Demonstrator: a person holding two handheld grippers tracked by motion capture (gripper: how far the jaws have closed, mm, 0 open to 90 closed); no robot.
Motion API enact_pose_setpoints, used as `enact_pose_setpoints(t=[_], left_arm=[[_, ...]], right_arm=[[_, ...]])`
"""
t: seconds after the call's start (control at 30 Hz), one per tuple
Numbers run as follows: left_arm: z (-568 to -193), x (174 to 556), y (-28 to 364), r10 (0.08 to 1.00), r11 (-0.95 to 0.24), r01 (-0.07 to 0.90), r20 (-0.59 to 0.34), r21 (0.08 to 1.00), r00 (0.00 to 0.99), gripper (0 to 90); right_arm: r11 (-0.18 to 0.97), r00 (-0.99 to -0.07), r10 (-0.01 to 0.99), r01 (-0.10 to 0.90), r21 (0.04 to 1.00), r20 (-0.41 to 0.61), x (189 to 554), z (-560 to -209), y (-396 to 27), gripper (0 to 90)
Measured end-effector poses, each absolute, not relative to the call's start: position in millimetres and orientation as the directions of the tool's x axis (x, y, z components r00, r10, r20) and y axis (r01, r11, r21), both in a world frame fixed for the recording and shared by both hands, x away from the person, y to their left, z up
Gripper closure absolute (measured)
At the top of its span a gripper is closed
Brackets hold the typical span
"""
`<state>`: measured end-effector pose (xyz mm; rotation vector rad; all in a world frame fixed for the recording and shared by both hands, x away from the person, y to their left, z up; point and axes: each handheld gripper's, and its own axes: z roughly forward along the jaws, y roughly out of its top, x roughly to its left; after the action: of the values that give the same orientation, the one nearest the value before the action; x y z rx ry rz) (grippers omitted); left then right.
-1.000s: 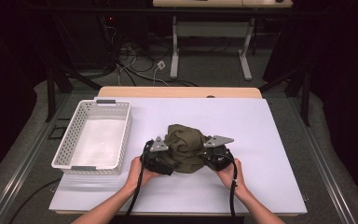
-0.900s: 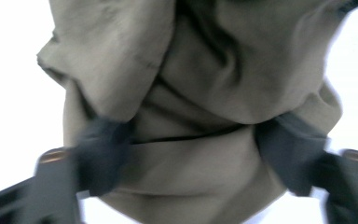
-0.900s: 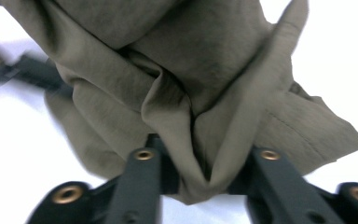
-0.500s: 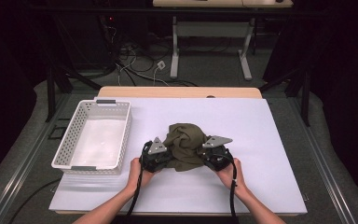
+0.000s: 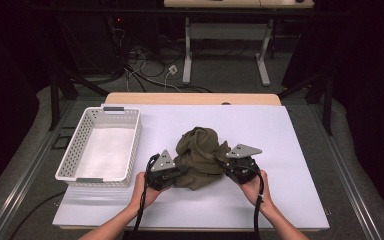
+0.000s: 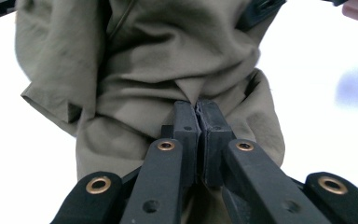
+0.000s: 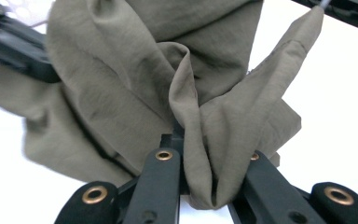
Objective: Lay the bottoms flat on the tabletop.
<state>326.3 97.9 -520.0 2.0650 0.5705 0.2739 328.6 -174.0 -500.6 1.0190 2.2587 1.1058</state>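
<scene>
A crumpled olive-green cloth (image 5: 200, 154) lies bunched in the middle of the white table (image 5: 280, 130). My left gripper (image 5: 176, 173) is at the cloth's left edge. In the left gripper view it (image 6: 198, 112) is shut on a fold of the cloth (image 6: 168, 60). My right gripper (image 5: 229, 167) is at the cloth's right edge. In the right gripper view a fold of the cloth (image 7: 135, 70) drapes over the jaws of that gripper (image 7: 193, 140), which are closed on it and partly hidden. A hand holds each gripper.
A white perforated basket (image 5: 75, 150) stands on the table at the left with nothing in it. Beyond the table's far wooden edge (image 5: 190, 98) are desk legs and cables on the floor. Bare table surface extends right of the cloth.
Both grippers have shifted slightly apart and toward the person, still holding the cloth. The bundle has spread a little between them.
</scene>
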Motion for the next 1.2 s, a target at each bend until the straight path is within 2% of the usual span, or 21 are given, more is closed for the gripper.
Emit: enact_pose_setpoints(t=[0.2, 0.27, 0.33, 0.4, 0.53, 0.63, 0.67, 0.73, 0.77, 0.83, 0.93, 1.0, 1.13, 1.2], left_arm=[[-523.6, 330.8, 95.2, 0.504, -0.461, 0.288, -0.020, 0.839, 0.864, 86.8], [-525.0, 331.4, 93.5, 0.502, -0.481, 0.277, 0.002, 0.832, 0.865, 83.2], [-526.2, 332.5, 93.1, 0.490, -0.502, 0.274, 0.008, 0.820, 0.872, 75.5], [-526.6, 333.5, 92.9, 0.493, -0.524, 0.291, 0.007, 0.801, 0.870, 57.6], [-527.6, 334.8, 97.4, 0.490, -0.543, 0.320, -0.017, 0.776, 0.872, 35.1], [-530.7, 335.8, 98.8, 0.485, -0.567, 0.337, -0.026, 0.752, 0.874, 22.6], [-532.7, 336.1, 97.7, 0.489, -0.575, 0.335, -0.014, 0.746, 0.872, 22.0], [-537.0, 337.3, 93.5, 0.490, -0.591, 0.329, 0.005, 0.736, 0.872, 22.5], [-538.5, 337.0, 91.3, 0.496, -0.593, 0.320, 0.022, 0.739, 0.868, 27.0], [-541.9, 336.8, 88.3, 0.504, -0.591, 0.304, 0.048, 0.747, 0.863, 35.8], [-548.4, 338.8, 90.4, 0.531, -0.556, 0.308, 0.045, 0.772, 0.846, 52.6], [-550.6, 342.7, 93.1, 0.532, -0.539, 0.326, 0.013, 0.776, 0.847, 62.0], [-553.3, 346.9, 95.7, 0.532, -0.510, 0.363, -0.046, 0.779, 0.845, 72.9], [-552.3, 347.2, 96.5, 0.530, -0.500, 0.375, -0.066, 0.781, 0.845, 76.9]], right_arm=[[0.439, -0.613, 0.786, 0.465, 0.769, -0.078, 341.8, -515.4, -172.2, 84.8], [0.449, -0.614, 0.785, 0.480, 0.754, -0.076, 346.1, -521.1, -169.6, 84.3], [0.461, -0.619, 0.781, 0.481, 0.745, -0.084, 347.7, -523.1, -168.5, 83.2], [0.462, -0.619, 0.781, 0.485, 0.743, -0.081, 347.5, -523.8, -168.8, 81.6], [0.463, -0.618, 0.782, 0.489, 0.739, -0.081, 345.6, -521.8, -170.6, 73.5], [0.465, -0.624, 0.776, 0.472, 0.749, -0.089, 342.4, -517.5, -170.8, 55.2], [0.467, -0.627, 0.773, 0.463, 0.754, -0.094, 340.9, -515.5, -170.1, 49.0], [0.464, -0.645, 0.759, 0.447, 0.764, -0.084, 338.8, -512.3, -167.1, 36.4], [0.467, -0.651, 0.754, 0.441, 0.767, -0.085, 338.4, -511.4, -164.9, 31.4], [0.476, -0.670, 0.738, 0.424, 0.770, -0.087, 338.2, -511.4, -160.1, 29.7], [0.489, -0.681, 0.727, 0.426, 0.761, -0.086, 340.1, -515.1, -156.4, 41.3], [0.478, -0.681, 0.729, 0.438, 0.761, -0.066, 342.1, -518.0, -157.4, 57.6], [0.464, -0.671, 0.740, 0.456, 0.759, -0.049, 345.1, -522.4, -160.4, 78.6], [0.464, -0.667, 0.743, 0.455, 0.760, -0.054, 344.7, -522.0, -161.1, 84.1]])
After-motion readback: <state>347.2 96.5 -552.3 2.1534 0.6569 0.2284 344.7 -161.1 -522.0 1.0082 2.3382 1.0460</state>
